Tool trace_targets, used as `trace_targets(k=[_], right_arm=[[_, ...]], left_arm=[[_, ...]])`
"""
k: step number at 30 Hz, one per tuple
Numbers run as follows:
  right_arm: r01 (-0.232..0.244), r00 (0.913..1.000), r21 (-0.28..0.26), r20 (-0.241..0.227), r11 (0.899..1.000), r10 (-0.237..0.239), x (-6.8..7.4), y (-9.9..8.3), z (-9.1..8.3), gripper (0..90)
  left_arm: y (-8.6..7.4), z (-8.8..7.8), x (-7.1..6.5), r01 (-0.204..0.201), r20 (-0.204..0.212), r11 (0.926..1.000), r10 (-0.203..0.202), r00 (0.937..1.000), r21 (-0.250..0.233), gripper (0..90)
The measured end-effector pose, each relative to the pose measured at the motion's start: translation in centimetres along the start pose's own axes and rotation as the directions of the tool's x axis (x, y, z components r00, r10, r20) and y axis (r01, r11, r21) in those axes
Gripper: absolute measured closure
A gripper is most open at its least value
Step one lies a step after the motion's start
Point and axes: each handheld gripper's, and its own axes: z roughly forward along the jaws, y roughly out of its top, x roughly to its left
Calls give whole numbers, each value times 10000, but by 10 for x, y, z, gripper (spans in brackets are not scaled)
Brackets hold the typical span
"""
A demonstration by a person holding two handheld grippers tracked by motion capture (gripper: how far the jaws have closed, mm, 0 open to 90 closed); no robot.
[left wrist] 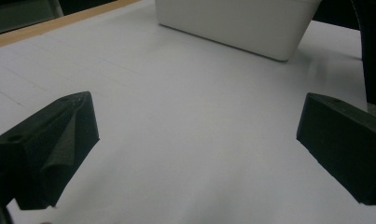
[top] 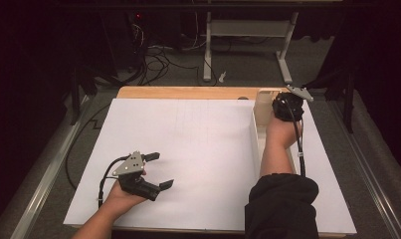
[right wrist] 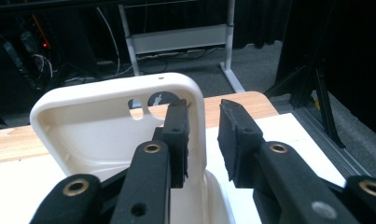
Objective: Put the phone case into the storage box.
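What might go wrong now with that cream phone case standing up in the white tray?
The right claw straddles the edge of the cream phone case, but its pads show a gap, so the case may tip over. The case stands in the white tray near the table's far edge, so a nudge might send it off.

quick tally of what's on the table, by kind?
Phone case: 1, cream, standing up
Bin: 1, white
Grippers: 2, left and right
Total: 4
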Motion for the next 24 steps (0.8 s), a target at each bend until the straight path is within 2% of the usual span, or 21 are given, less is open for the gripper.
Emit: trace_targets(k=[13, 24], right_arm=[[257, 9983, 121, -523, 9996, -251, 1, -1, -1, 638], [300, 9963, 154, -805, 9994, -287, 1, -3, -5, 627]], left_arm=[[-1, 1, 1, -18, -30, 9999, 18, 10000, 109, 2], [-1, 2, 2, -19, -133, 9998, 21, 9999, 187, 2]])
